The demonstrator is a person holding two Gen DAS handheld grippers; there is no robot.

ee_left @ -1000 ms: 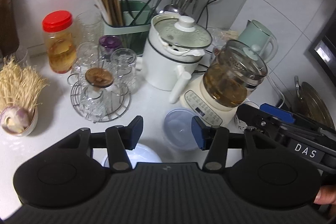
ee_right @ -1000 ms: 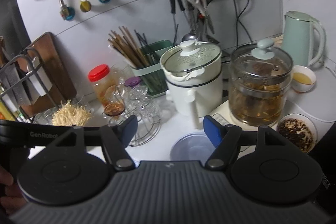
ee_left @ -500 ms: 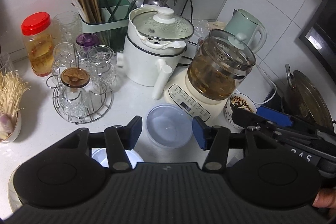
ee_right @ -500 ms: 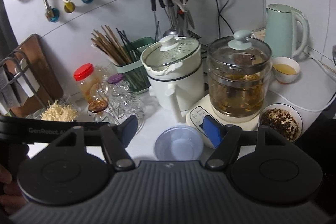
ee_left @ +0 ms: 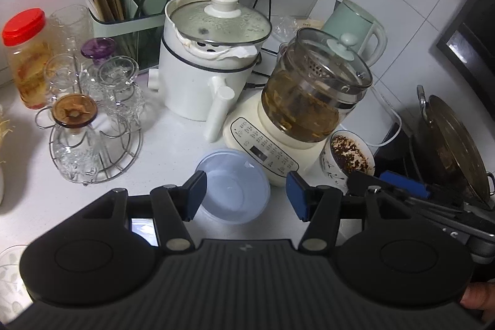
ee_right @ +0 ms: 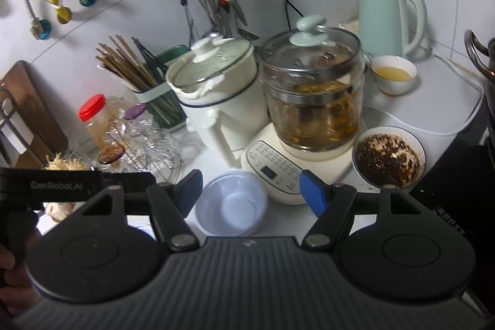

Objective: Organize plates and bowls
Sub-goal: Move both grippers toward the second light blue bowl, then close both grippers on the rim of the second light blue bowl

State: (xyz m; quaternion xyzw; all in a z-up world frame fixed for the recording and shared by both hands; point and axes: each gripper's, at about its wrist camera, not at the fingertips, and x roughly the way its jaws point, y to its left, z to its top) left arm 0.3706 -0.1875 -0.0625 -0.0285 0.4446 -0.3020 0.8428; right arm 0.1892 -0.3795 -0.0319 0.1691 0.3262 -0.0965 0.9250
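Observation:
A clear bluish plastic bowl [ee_left: 232, 184] sits on the white counter in front of the tea maker; it also shows in the right wrist view [ee_right: 231, 204]. My left gripper [ee_left: 246, 195] is open, its fingers wide on either side of the bowl, just above it. My right gripper [ee_right: 252, 192] is open too, hovering near the same bowl. A white bowl with dark food residue [ee_left: 349, 155] stands to the right, also in the right wrist view [ee_right: 388, 158]. A small bowl of yellow liquid [ee_right: 393, 78] sits farther back. A patterned plate edge [ee_left: 9, 274] shows at lower left.
A tea maker with glass jug [ee_left: 309, 101], a white electric pot [ee_left: 210, 64], a mint kettle [ee_right: 389, 17], a wire rack of glasses [ee_left: 89, 126], a chopstick holder [ee_left: 123, 11] and a red-lidded jar [ee_left: 26, 57] crowd the counter. A dark pan [ee_left: 451, 144] lies right.
Both grippers have moved forward and lower toward the plastic bowl, which now lies between the left gripper's fingers. Both stay open.

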